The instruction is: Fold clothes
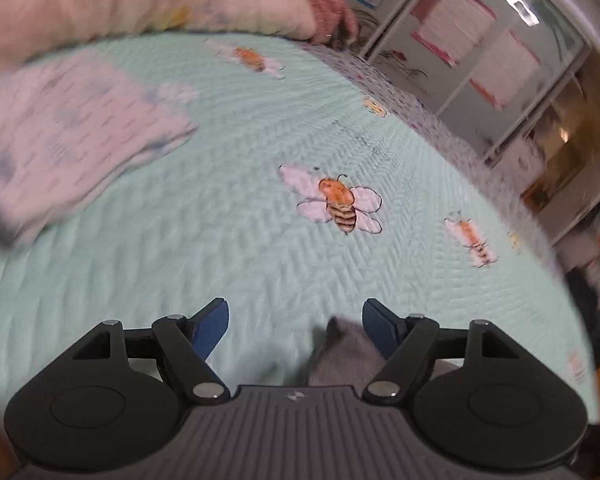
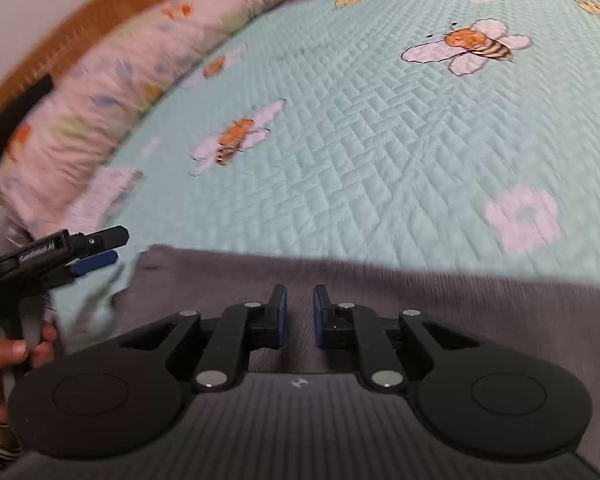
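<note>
Mid-fold on a grey garment [image 2: 380, 292] spread along the lower frame over the bee-print quilt [image 2: 380, 140]. Left gripper [image 1: 296, 328] fingers apart beside a grey corner, gripping nothing; right gripper [image 2: 300, 316] fingers narrowly parted above the cloth, not clamped. Next, probably: pinch both near corners and carry the edge across.

The bed cover [image 2: 380, 152] is soft quilted cloth, matt, its stitching raised in a zigzag with embroidered bees. The grey garment [image 2: 420, 300] looks like a fuzzy, finely ribbed knit (blurred, so hard to be sure). The patterned pillow [image 2: 100, 100] is smooth printed cloth, and the folded piece [image 1: 68, 140] is thin printed fabric. Both the right gripper [image 2: 300, 316] and left gripper [image 1: 296, 328] are matt black plastic with shiny metal pivot pins and textured blue pads [image 1: 210, 328]. The headboard [image 2: 112, 4] looks like wood.
</note>
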`<state>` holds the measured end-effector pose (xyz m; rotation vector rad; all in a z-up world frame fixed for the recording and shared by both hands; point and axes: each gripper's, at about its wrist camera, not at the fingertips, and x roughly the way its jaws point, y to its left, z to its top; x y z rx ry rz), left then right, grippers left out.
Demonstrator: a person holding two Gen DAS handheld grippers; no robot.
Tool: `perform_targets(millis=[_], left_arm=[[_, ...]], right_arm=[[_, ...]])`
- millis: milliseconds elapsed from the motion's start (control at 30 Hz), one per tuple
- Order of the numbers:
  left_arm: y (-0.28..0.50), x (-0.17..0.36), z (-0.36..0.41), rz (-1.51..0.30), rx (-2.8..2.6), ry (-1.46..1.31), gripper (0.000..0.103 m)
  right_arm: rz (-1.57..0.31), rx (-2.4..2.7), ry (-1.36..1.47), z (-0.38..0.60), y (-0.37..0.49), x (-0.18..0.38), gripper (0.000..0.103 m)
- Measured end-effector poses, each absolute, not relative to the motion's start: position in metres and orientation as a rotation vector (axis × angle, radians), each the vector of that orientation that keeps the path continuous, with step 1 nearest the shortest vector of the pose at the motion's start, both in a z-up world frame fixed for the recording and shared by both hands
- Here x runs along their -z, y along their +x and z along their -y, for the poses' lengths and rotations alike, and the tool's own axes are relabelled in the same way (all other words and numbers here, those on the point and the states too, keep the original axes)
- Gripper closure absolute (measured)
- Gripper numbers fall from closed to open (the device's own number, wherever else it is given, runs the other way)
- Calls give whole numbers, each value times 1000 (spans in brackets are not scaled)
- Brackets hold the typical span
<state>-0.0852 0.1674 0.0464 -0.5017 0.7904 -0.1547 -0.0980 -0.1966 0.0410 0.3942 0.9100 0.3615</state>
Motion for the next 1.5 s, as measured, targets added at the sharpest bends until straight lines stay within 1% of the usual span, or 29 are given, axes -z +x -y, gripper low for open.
perform_targets(millis=[133,233,333,433,500,533,567,600,700,733,767,800,833,867,900,933,1033,1167,1233,1267,1300,1367,1400,1433,1500], left_arm=[[-122,-36,-180,-856,194,-643,27],[-145,-34,-170,-861,243,-702,27],[-147,-54,-147,-778,247,-588,27],[-122,-68,-127,-730,292,-422,26],[-98,-67,-118,-732,323,-331,26],[-86,-66,-113,-733,338,-286,26],[-75,-62,-112,-745,348,-262,26],[-65,-58,-110,-758,359,-240,27],[-44,-47,-104,-780,432,-205,26],[-41,-43,-101,-791,435,-196,27],[-37,-40,-98,-801,436,-186,27],[-34,-36,-95,-811,438,-176,32],[-32,-35,-93,-816,439,-169,48],[-31,-33,-90,-819,441,-163,57],[-29,-33,-87,-819,440,-148,74],[-28,-32,-84,-819,439,-132,83],[-21,-28,-75,-817,409,-90,84],[-13,-23,-73,-780,335,-49,84],[-16,-24,-77,-771,299,-50,84],[-20,-28,-78,-764,270,-48,84],[-26,-34,-78,-748,248,-41,84],[-50,-51,-78,-712,272,-55,84],[-62,-60,-78,-693,285,-62,80],[-76,-66,-73,-695,329,-76,73],[-99,-66,-61,-724,410,-68,67]], right_arm=[[-887,-371,540,221,-143,-44,87],[-866,-377,563,234,-172,-50,87],[-843,-305,409,231,-177,-60,87],[-800,-266,155,213,-158,-67,87],[-756,-270,31,205,-141,-67,75],[-741,-269,-31,202,-132,-67,71],[-740,-271,-92,200,-122,-65,61],[-749,-287,-146,199,-113,-63,56],[-804,-355,-252,199,-93,-54,55],[-829,-380,-271,200,-88,-50,55],[-846,-399,-284,201,-84,-47,58],[-854,-412,-288,202,-82,-45,68],[-858,-426,-280,204,-81,-44,77],[-858,-434,-264,206,-82,-44,84],[-854,-432,-257,207,-83,-45,89],[-851,-430,-249,208,-83,-46,91],[-847,-414,-211,214,-85,-46,93],[-832,-339,-175,212,-82,-36,93],[-814,-289,-158,211,-85,-32,91],[-808,-264,-132,212,-87,-32,89],[-798,-240,-101,213,-90,-33,84],[-754,-218,-30,219,-107,-42,83],[-736,-220,-2,222,-117,-47,83],[-730,-232,18,224,-129,-51,83],[-734,-269,24,226,-155,-56,84]])
